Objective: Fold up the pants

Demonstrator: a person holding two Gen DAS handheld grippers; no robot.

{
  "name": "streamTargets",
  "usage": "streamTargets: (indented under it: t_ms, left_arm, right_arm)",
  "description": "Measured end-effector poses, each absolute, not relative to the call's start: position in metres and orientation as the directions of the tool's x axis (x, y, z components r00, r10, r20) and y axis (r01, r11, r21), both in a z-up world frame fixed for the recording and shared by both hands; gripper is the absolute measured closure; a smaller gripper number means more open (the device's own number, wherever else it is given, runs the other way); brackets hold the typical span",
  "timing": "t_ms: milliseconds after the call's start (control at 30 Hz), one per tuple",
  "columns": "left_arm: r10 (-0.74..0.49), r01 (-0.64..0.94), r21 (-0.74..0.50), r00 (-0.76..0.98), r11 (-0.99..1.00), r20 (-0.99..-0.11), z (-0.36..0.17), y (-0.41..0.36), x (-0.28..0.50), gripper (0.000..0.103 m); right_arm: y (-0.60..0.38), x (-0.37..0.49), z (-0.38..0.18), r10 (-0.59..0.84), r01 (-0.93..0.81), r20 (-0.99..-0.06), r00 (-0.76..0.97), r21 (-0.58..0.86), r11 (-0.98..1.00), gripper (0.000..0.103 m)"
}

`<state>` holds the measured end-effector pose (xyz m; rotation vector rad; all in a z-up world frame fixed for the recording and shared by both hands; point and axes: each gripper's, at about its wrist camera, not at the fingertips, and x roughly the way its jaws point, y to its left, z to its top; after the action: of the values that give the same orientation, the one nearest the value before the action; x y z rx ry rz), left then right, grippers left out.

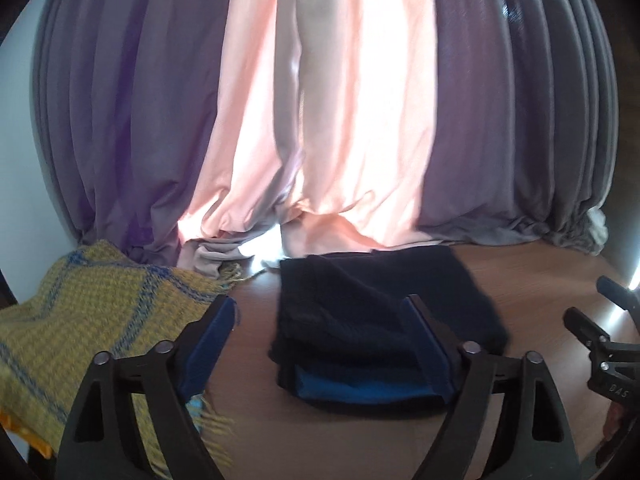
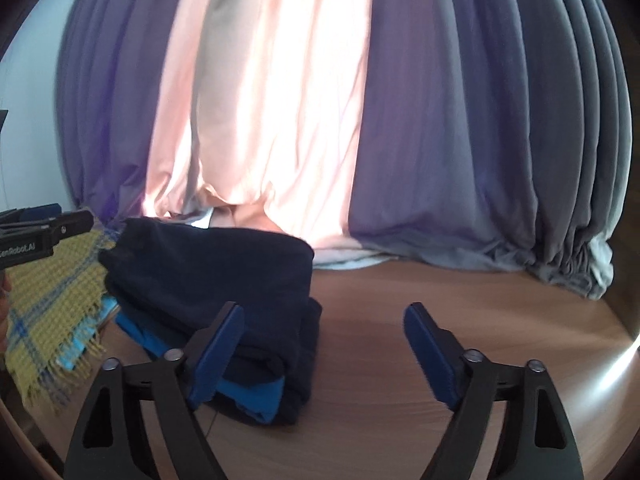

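The dark navy pants (image 1: 360,320) lie folded in a compact bundle on the wooden table (image 1: 532,280), with a bright blue layer showing at the near edge. My left gripper (image 1: 320,320) is open, its right finger over the bundle's near right part, its left finger beside the scarf. The pants also show in the right wrist view (image 2: 216,280), left of centre. My right gripper (image 2: 324,320) is open and empty, its left finger in front of the bundle's right edge, its right finger over bare table.
A yellow scarf with blue checks (image 1: 88,320) lies left of the pants, fringe hanging near the table edge; it also shows in the right wrist view (image 2: 52,300). Pink and purple-grey curtains (image 1: 320,100) hang along the back of the table.
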<state>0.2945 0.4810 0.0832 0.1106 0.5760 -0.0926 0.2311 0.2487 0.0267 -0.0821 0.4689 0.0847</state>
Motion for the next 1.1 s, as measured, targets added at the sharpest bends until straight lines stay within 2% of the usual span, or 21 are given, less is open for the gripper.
streamTargets:
  t_ms: [67, 167, 367, 633, 1100]
  left_arm:
    - [-0.068, 0.113, 0.05, 0.837, 0.992, -0.544, 0.087, 0.474, 0.276, 0.008]
    - [-0.067, 0.096, 0.027, 0.84, 0.995, -0.538, 0.089, 0.462, 0.25, 0.004]
    - [-0.032, 0.066, 0.046, 0.852, 0.997, -0.523, 0.091, 0.435, 0.194, 0.001]
    - [-0.032, 0.078, 0.067, 0.855, 0.995, -0.517, 0.09, 0.404, 0.132, 0.0]
    - [-0.05, 0.119, 0.106, 0.865, 0.987, -0.499, 0.105, 0.369, 0.058, 0.0]
  right_arm:
    - [0.243, 0.219, 0.035, 0.07, -0.111, -0.441, 0.895, -0.068, 0.991, 0.012]
    - [0.234, 0.198, 0.046, 0.091, -0.138, -0.433, 0.897, -0.078, 0.987, 0.01]
    - [0.212, 0.155, 0.06, 0.122, -0.165, -0.429, 0.895, -0.065, 0.984, 0.01]
    - [0.184, 0.101, 0.064, 0.155, -0.174, -0.448, 0.881, 0.0, 0.985, 0.01]
    - [0.152, 0.021, 0.068, 0.143, -0.15, -0.43, 0.891, 0.016, 0.988, 0.01]
